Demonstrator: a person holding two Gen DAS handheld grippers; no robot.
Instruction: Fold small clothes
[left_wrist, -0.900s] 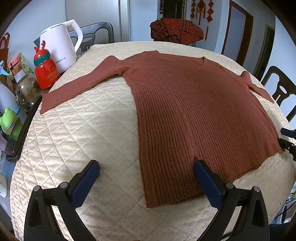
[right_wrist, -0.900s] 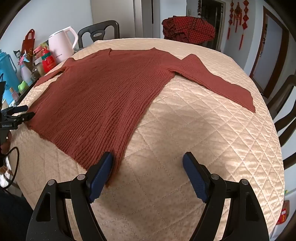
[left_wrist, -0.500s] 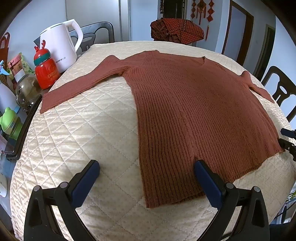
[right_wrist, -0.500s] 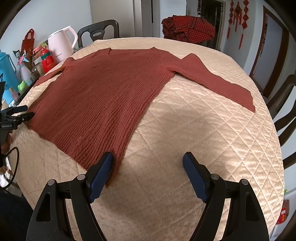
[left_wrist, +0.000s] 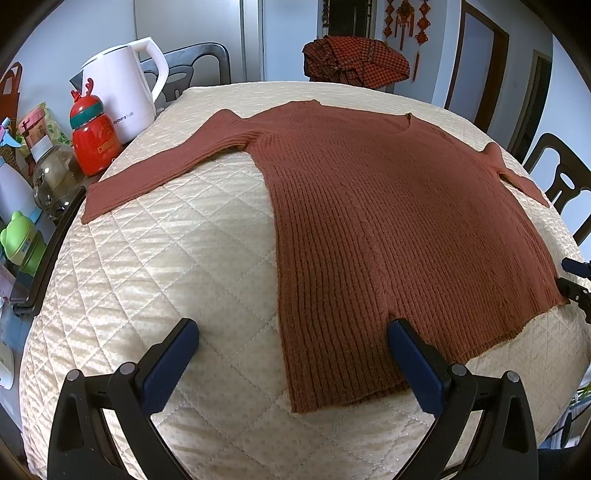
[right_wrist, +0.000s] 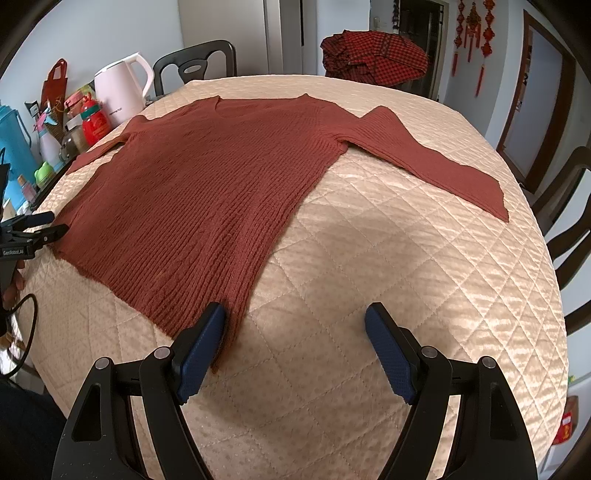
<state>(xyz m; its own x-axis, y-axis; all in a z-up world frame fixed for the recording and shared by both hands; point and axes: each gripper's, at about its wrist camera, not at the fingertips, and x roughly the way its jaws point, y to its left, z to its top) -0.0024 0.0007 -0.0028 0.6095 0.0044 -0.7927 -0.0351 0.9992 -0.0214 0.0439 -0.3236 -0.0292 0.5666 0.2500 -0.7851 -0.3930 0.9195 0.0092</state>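
A rust-brown ribbed sweater (left_wrist: 388, 221) lies flat, sleeves spread, on the cream quilted table (left_wrist: 177, 258); it also shows in the right wrist view (right_wrist: 207, 199). My left gripper (left_wrist: 291, 332) is open and empty, straddling the sweater's left hem corner. My right gripper (right_wrist: 295, 317) is open and empty, straddling the right hem corner, its left finger (right_wrist: 201, 350) over the knit. Each gripper's tips show at the other view's edge: the right gripper (left_wrist: 574, 280) and the left gripper (right_wrist: 33, 225).
A white kettle (left_wrist: 122, 92), red bottle (left_wrist: 94, 138), glass jar (left_wrist: 51, 177) and green cup (left_wrist: 22, 240) crowd the left edge. A folded red checked garment (left_wrist: 354, 59) sits at the far edge. Dark chairs (right_wrist: 569, 221) stand around the table.
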